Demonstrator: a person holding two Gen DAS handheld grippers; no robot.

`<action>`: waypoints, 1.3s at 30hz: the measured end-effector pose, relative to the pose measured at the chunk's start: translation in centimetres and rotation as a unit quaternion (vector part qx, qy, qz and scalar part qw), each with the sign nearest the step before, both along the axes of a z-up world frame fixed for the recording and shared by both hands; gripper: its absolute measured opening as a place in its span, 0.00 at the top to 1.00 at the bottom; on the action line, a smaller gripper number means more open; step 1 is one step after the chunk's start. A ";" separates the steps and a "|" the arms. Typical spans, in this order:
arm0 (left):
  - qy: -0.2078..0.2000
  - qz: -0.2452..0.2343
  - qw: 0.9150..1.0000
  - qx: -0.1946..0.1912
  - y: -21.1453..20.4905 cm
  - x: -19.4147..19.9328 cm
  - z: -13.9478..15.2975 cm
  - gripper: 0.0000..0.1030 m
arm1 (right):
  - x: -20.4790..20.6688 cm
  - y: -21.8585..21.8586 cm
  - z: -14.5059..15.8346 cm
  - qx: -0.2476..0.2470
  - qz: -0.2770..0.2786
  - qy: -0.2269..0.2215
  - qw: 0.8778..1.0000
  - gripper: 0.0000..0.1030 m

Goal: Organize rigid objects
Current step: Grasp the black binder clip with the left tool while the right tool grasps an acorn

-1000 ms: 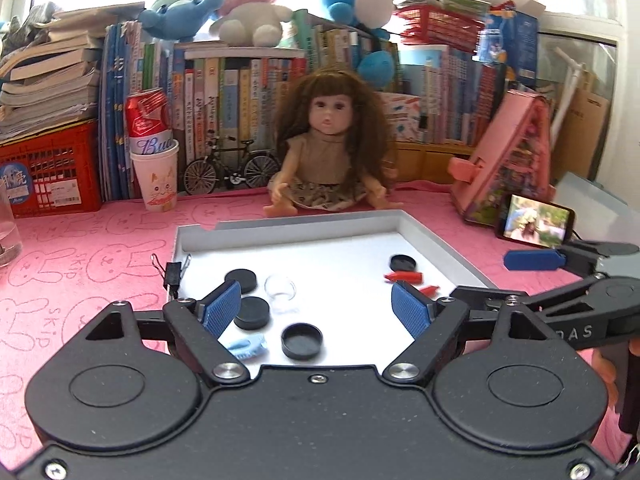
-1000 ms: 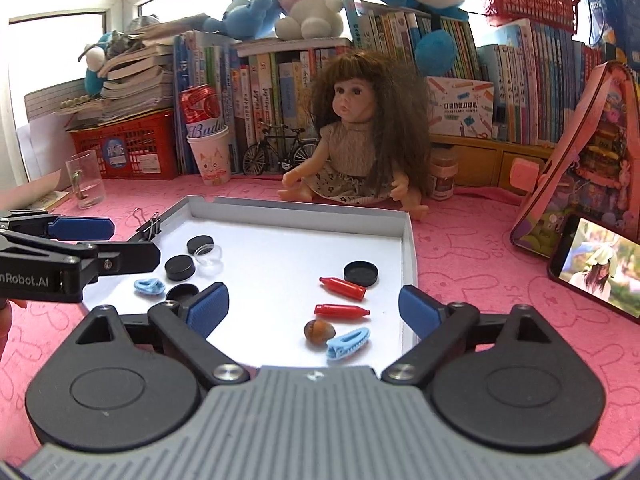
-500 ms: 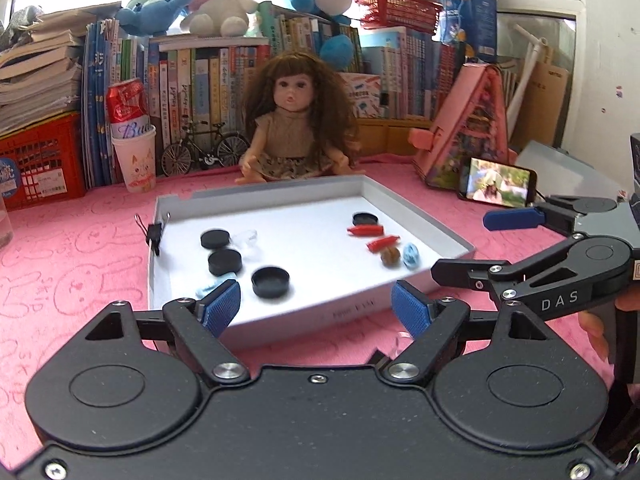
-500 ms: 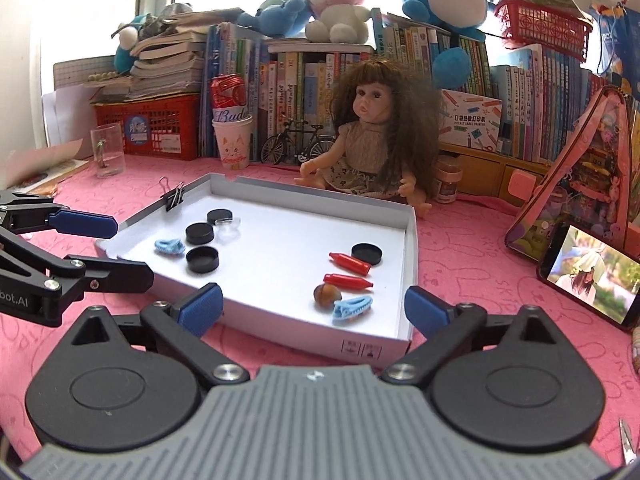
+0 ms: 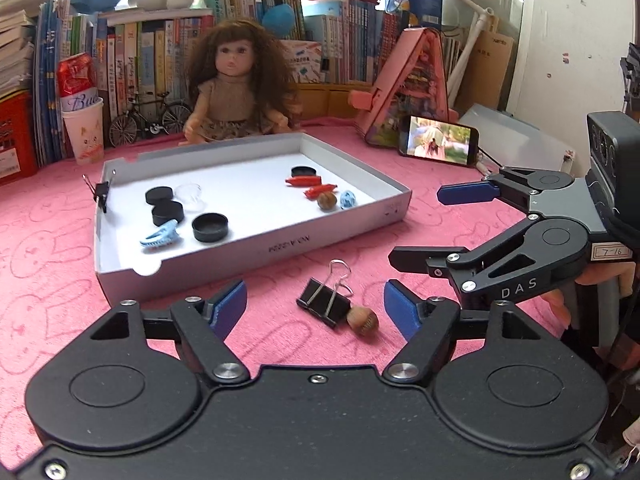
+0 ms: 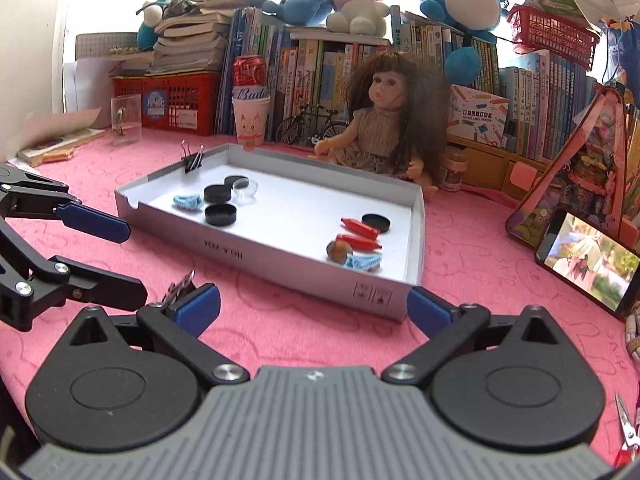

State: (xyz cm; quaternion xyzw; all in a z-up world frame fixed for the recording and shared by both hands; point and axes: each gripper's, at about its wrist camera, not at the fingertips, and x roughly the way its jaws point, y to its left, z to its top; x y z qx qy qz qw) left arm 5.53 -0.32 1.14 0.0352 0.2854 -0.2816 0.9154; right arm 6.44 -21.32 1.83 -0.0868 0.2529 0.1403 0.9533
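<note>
The left gripper (image 5: 314, 306) hangs low over the pink counter (image 5: 48, 240), its jaws apart and just closing, a black binder clip (image 5: 323, 302) and a brown nut (image 5: 362, 321) lying untouched between them. The right gripper (image 6: 314, 306) gapes wide, just opening, gripping nothing. Beyond sits the white tray (image 5: 240, 246), holding black caps (image 5: 210, 227), red pieces (image 5: 303, 180) and blue clips (image 5: 160, 237).

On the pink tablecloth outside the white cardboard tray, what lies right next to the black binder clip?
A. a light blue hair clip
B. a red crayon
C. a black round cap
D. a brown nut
D: the small brown nut lies against the black binder clip in front of the white cardboard tray.
</note>
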 end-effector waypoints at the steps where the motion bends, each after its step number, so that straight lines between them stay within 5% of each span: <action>1: 0.002 0.003 1.000 -0.003 -0.1 0.1 -0.1 0.34 | -0.1 -0.1 -0.1 0.002 0.002 0.003 1.000 0.00; 7: 0.034 0.020 0.998 -0.043 -0.8 1.7 -0.6 0.44 | -1.4 0.1 -0.8 0.007 0.029 0.013 0.999 0.00; 13: 0.037 0.030 0.998 -0.035 -2.3 2.7 -1.5 0.53 | -2.2 1.1 -1.4 0.007 0.048 0.016 0.999 0.00; 16: 0.040 0.042 0.998 -0.029 -2.6 3.0 -2.0 0.69 | -2.3 1.6 -1.6 0.009 0.054 0.018 0.998 0.00; 21: 0.036 0.042 0.998 -0.025 -2.2 2.9 -1.9 0.81 | -2.2 2.2 -1.9 0.017 0.061 0.021 0.998 0.00; 39: 0.015 0.080 0.996 0.026 1.4 1.5 -1.6 0.85 | -1.7 4.5 -2.3 0.017 0.066 0.029 0.997 0.07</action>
